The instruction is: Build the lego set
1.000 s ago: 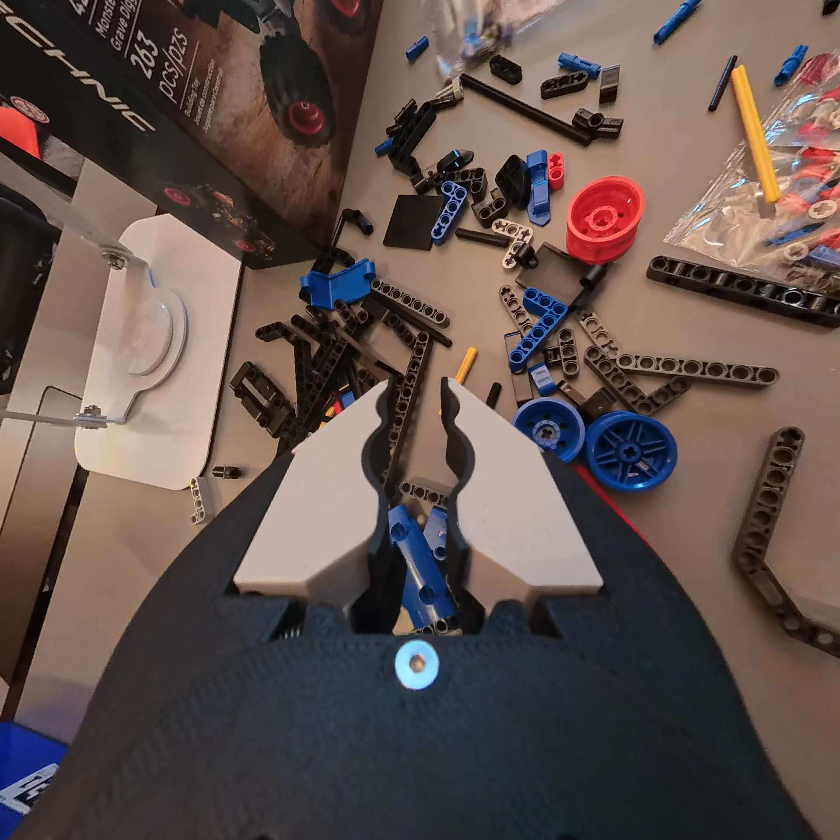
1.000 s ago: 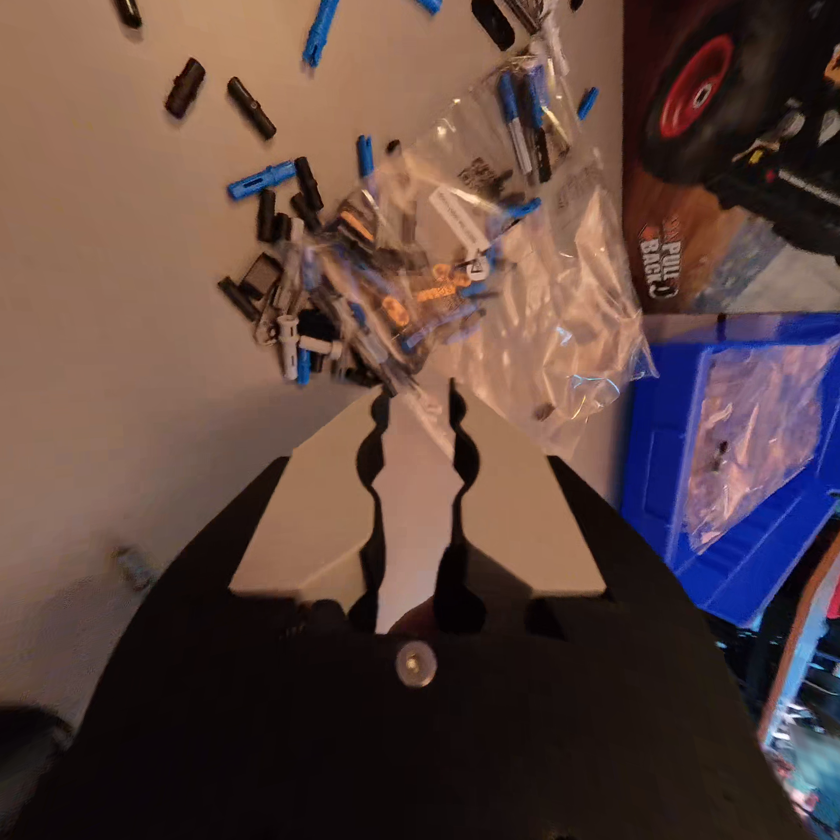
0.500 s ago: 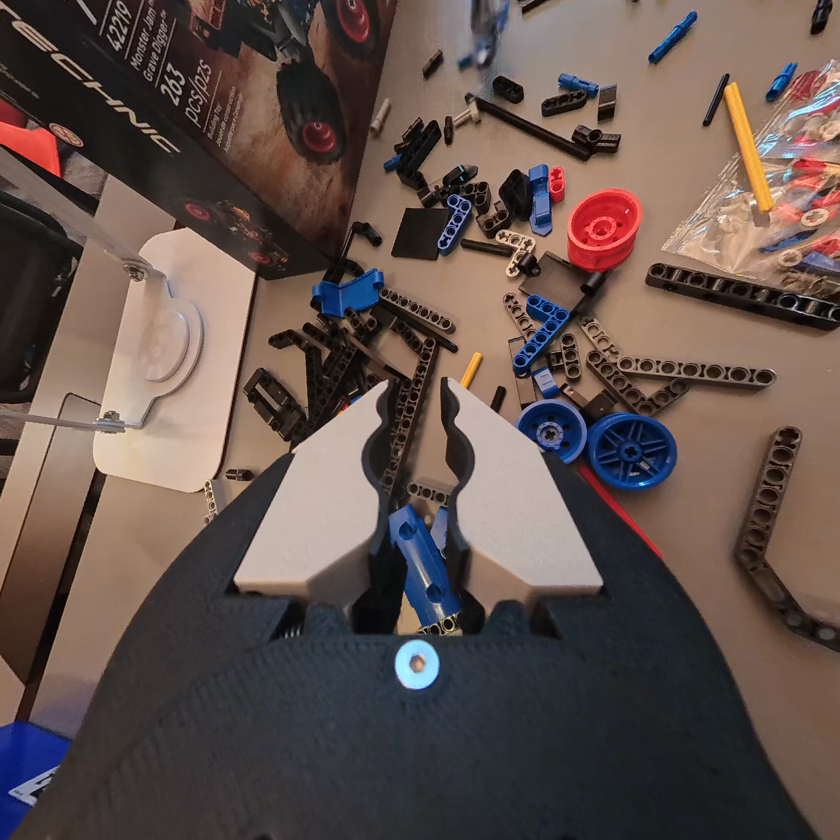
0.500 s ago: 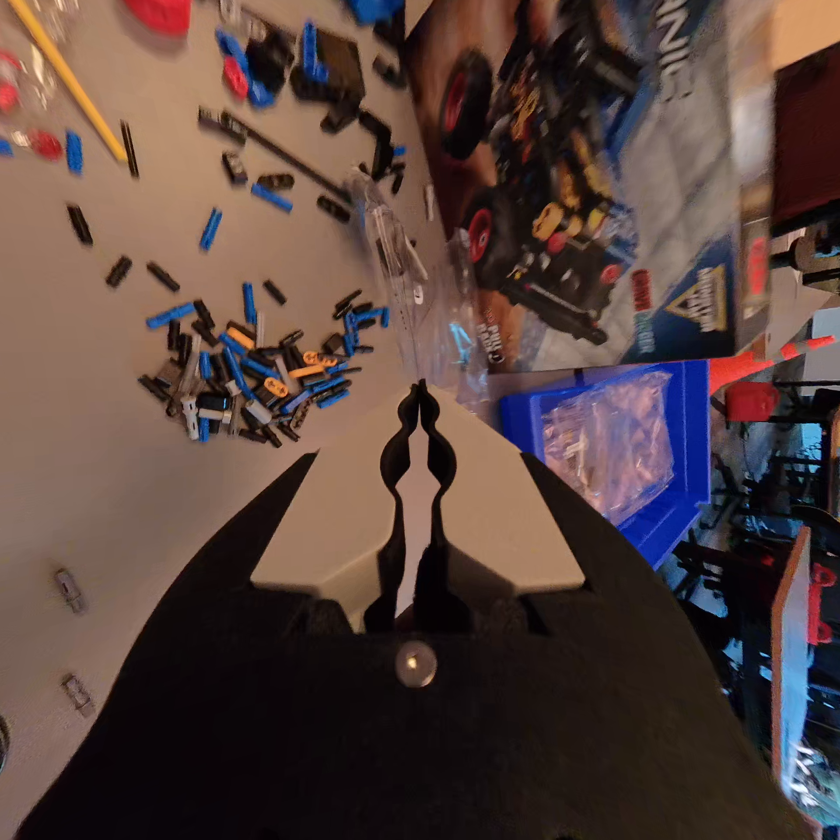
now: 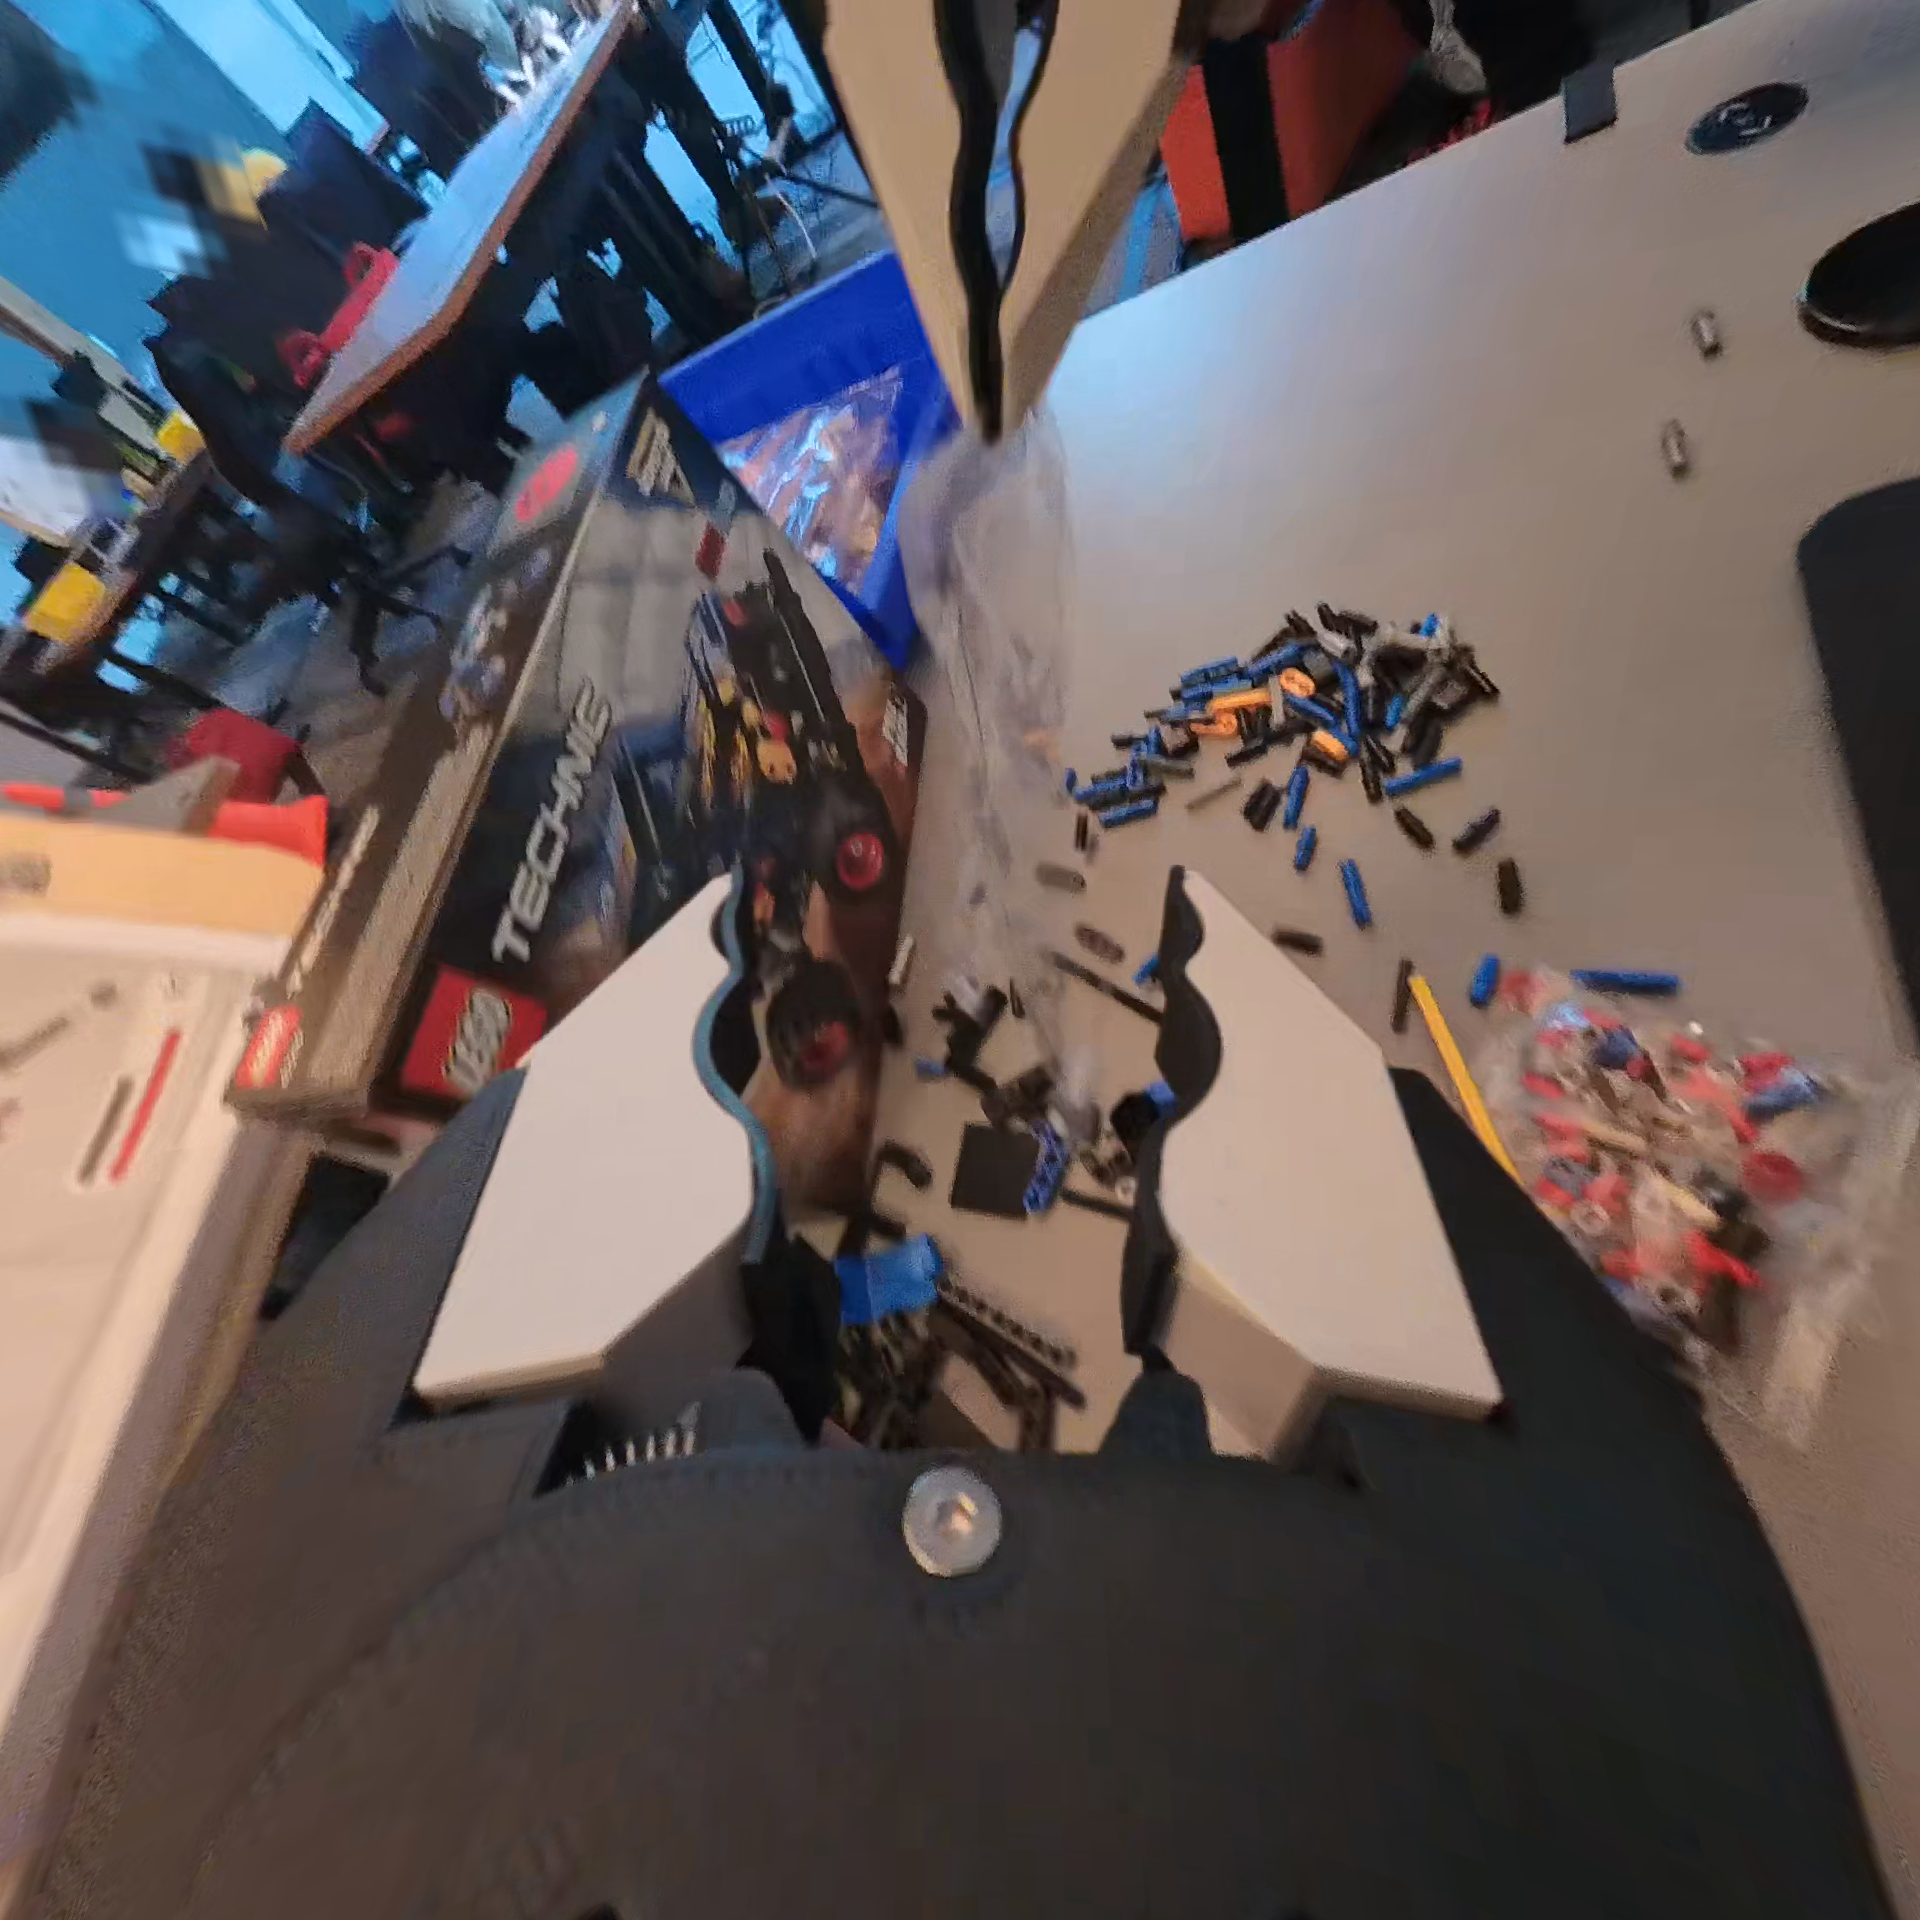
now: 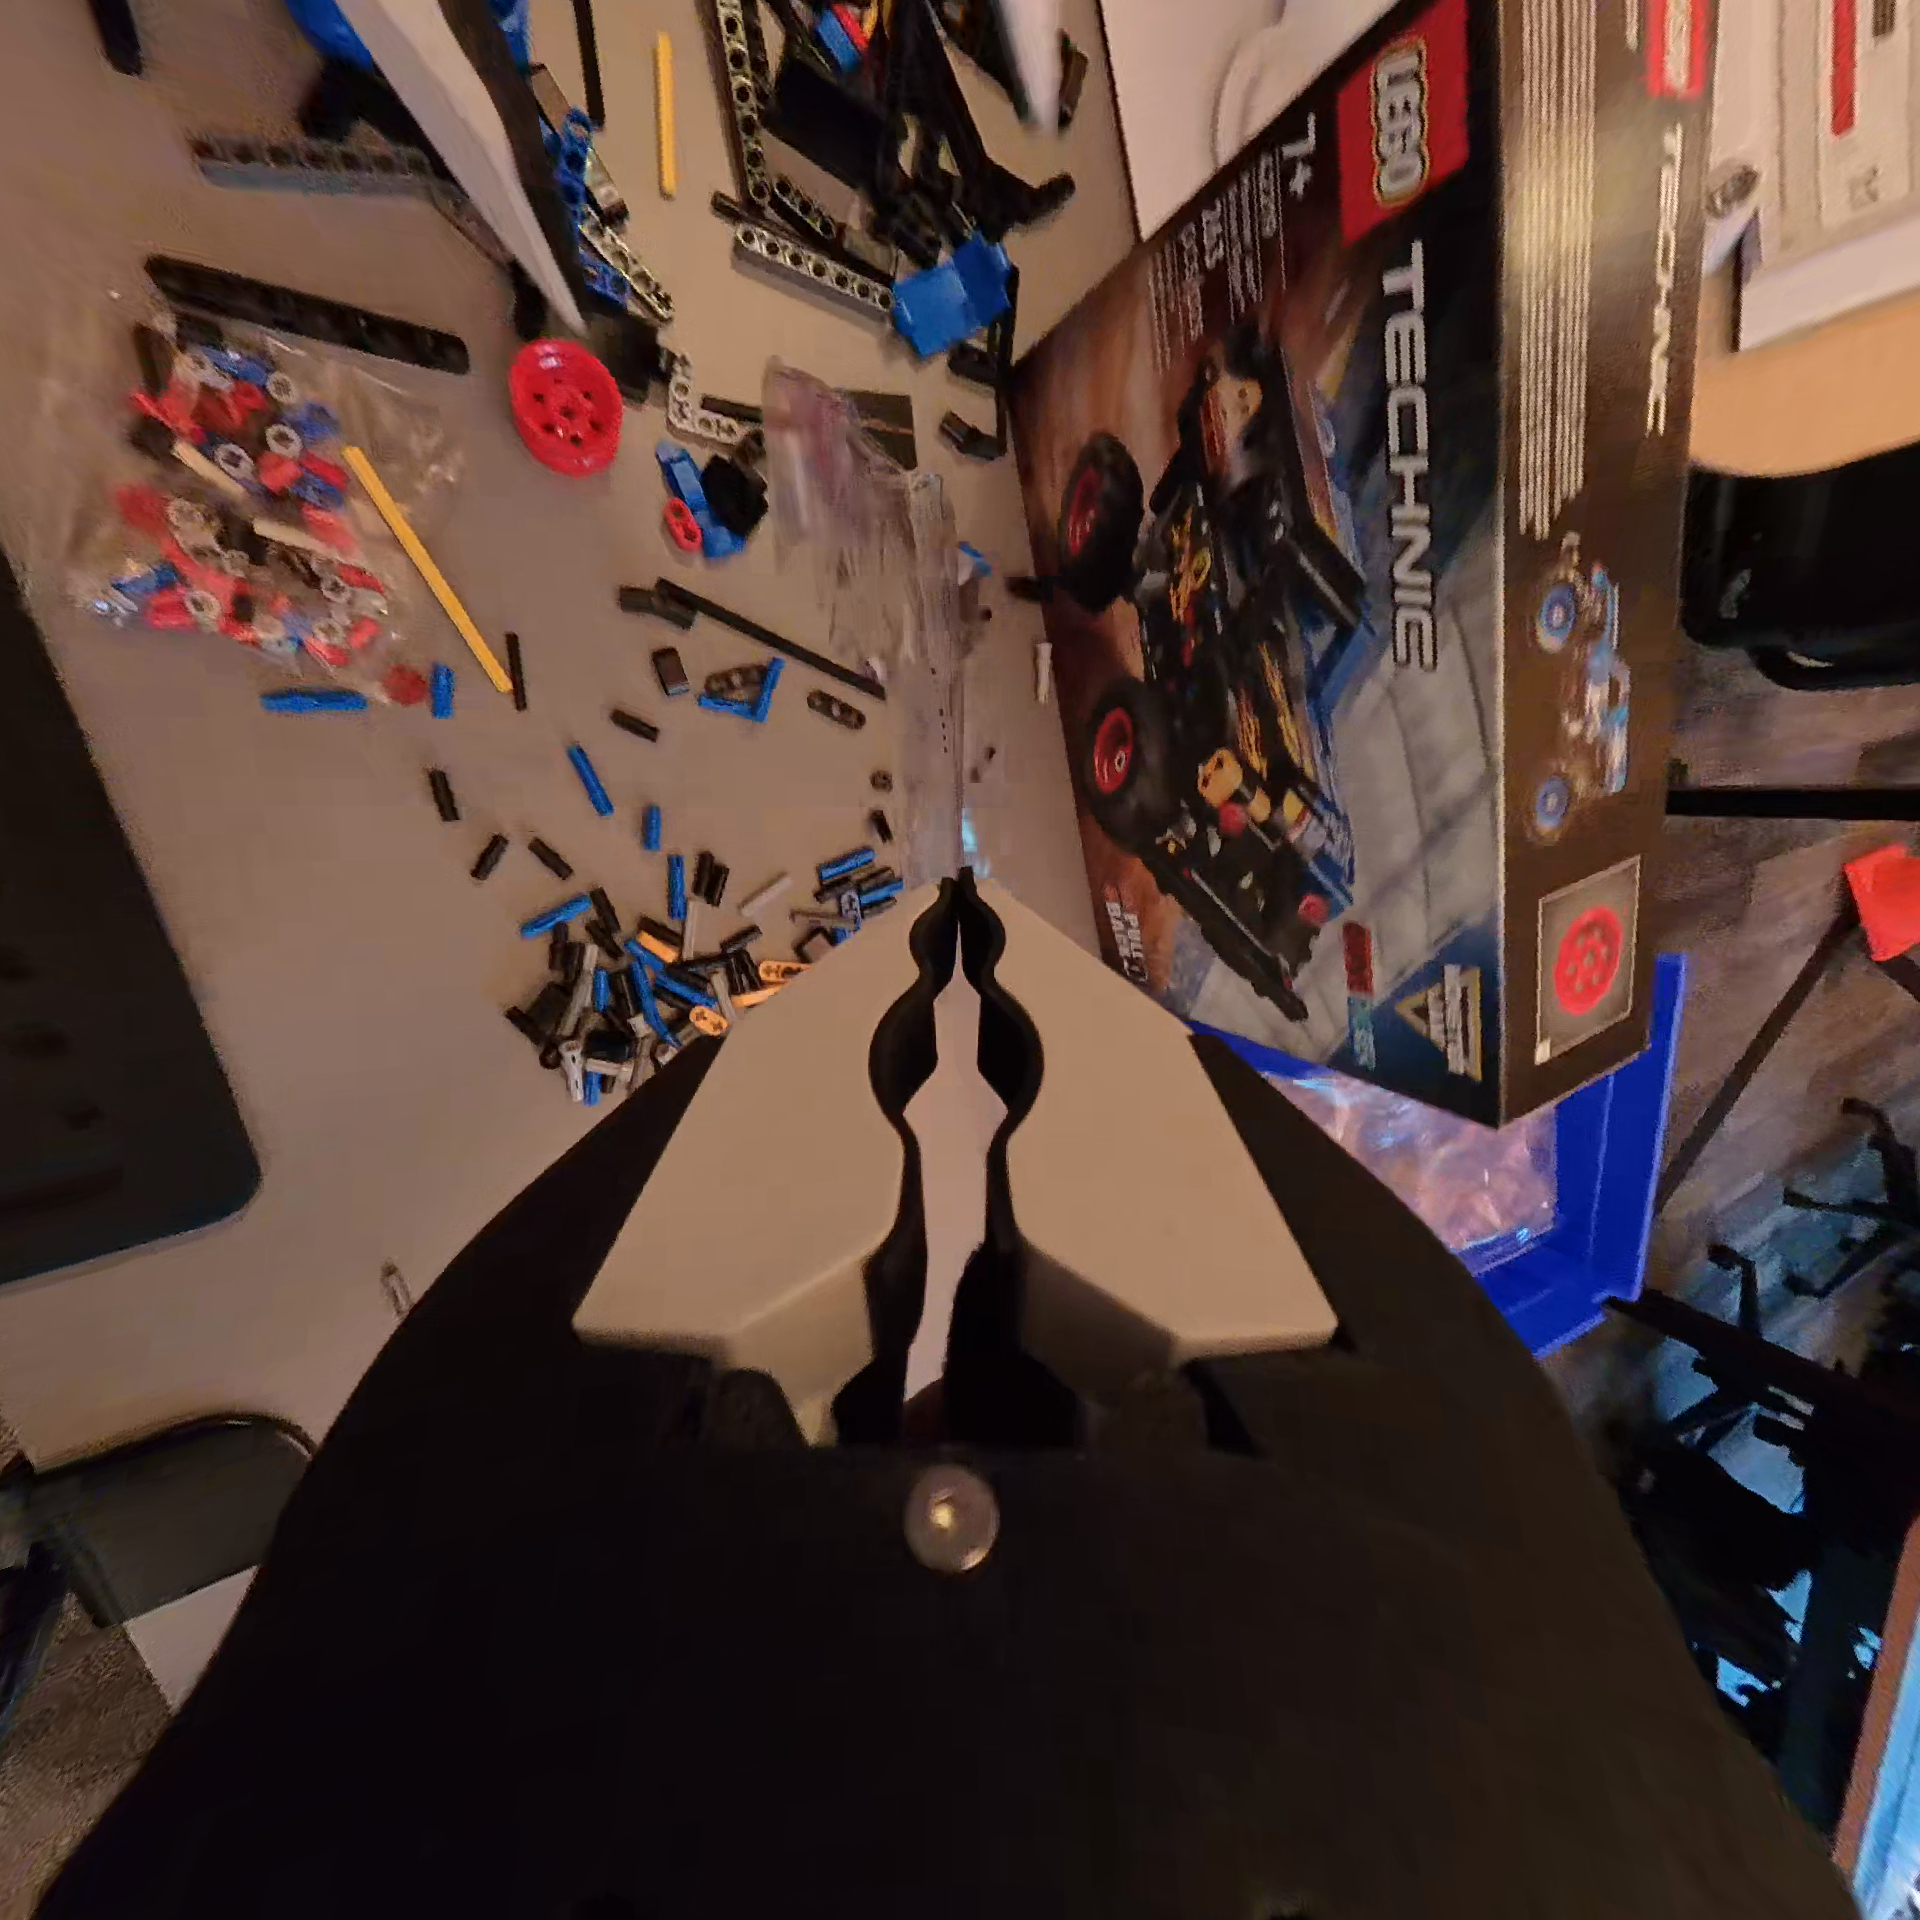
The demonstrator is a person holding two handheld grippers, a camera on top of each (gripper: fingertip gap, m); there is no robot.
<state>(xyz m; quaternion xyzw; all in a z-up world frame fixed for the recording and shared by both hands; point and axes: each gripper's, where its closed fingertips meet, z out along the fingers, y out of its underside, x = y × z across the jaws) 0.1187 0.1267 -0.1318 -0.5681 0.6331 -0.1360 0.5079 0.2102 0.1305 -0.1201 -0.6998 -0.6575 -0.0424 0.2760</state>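
- The grey table (image 6: 312,987) carries everything, and the places below are given from the set's box.
- The box (image 6: 1351,582), dark with a monster truck printed on it, lies flat along the table edge; in the left wrist view it is blurred.
- A blue bin (image 6: 1600,1174) with a crumpled clear bag inside sits against the box's far end, partly hidden under the box corner.
- A sealed bag of red, blue and grey parts (image 6: 239,509) lies well apart from the box, across the table, with a long yellow axle (image 6: 426,571) along its edge.
- A heap of small blue, black and orange pins (image 6: 665,966) lies loose on the table near the box's end by the bin.
- Black and grey beams with a blue panel (image 6: 951,296) pile up off the box's other end; a red wheel (image 6: 566,407) lies beside them.
- The right gripper (image 6: 958,883) has its tips pressed together on the top edge of an empty clear bag (image 6: 914,644), which hangs down just beside the box's long side and veils the parts behind it.
- The left gripper (image 5: 951,935) is spread wide with nothing between its fingers, above the beam pile; motion blur smears that view.
- The right gripper's fingers cut off part of the pin heap.
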